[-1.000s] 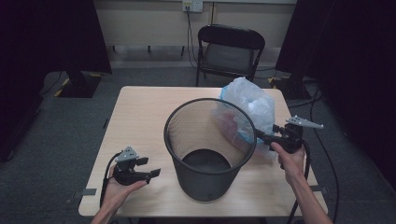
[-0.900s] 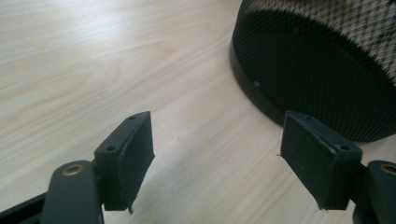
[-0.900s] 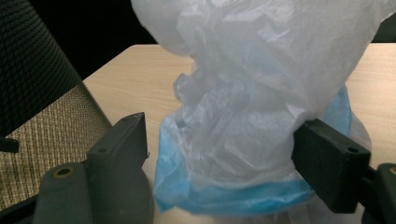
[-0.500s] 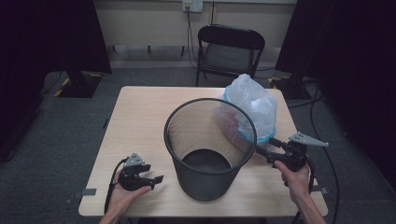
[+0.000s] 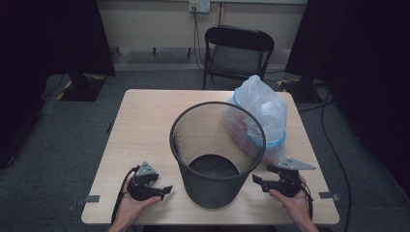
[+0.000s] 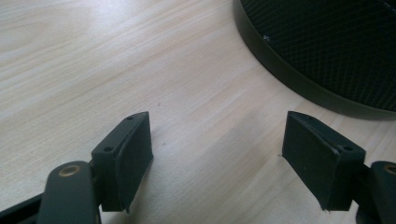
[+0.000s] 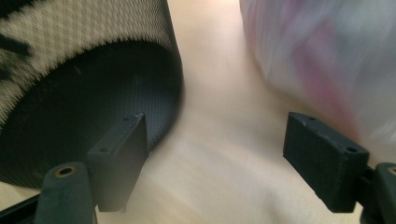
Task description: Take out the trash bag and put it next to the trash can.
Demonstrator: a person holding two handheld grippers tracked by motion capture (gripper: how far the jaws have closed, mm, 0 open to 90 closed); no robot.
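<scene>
Both jaws stand wide apart, empty: left tool [image 5: 167, 188] lower left, right tool [image 5: 256, 180] lower right, flanking the black mesh wastebasket [image 5: 217, 153] at centre of the pale wooden bench [image 5: 145, 125]. Likely next: grip the clear plastic bag [image 5: 261, 113] near its top, avoiding the basket rim.

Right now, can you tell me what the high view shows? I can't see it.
A black mesh wastebasket stands on a wooden table, with a filled clear plastic bag behind it at the right. A person's hands rest an open hand-held gripper on each side: left, right.
</scene>
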